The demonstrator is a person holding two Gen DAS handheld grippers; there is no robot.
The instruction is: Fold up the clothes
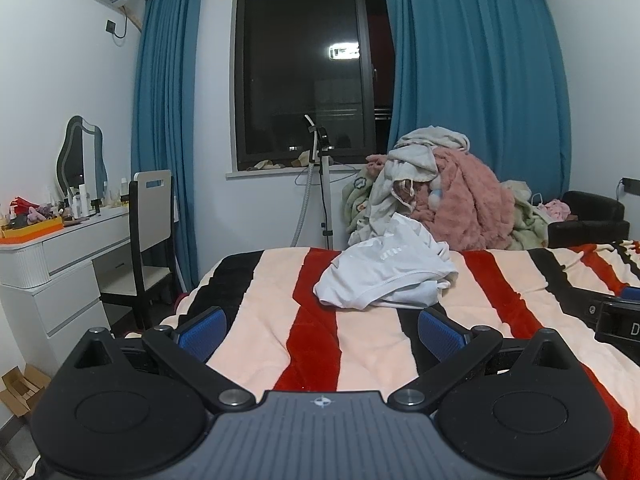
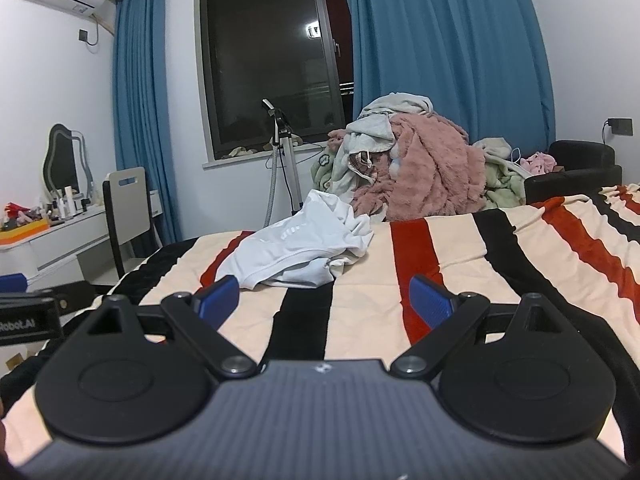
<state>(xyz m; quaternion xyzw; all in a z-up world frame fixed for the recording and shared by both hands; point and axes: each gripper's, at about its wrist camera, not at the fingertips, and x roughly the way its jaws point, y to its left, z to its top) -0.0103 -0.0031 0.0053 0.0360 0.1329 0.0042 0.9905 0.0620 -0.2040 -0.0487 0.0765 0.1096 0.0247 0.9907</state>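
Note:
A crumpled white garment [image 1: 386, 274] lies in a heap on the striped bed [image 1: 360, 344], toward its far edge; it also shows in the right wrist view [image 2: 304, 246]. My left gripper [image 1: 322, 334] is open and empty, low over the bed, short of the garment. My right gripper [image 2: 324, 304] is open and empty, also short of the garment, which lies ahead and slightly left of it. The right gripper's body shows at the right edge of the left wrist view [image 1: 618, 318]; the left gripper's body shows at the left edge of the right wrist view [image 2: 28, 312].
A pile of pink and pale clothes and blankets [image 1: 444, 196] rises behind the bed. A black seat [image 1: 588, 216] stands at the far right. A steamer stand [image 1: 324, 184], a chair [image 1: 150, 232] and a white dressing table [image 1: 52, 256] stand left of the bed.

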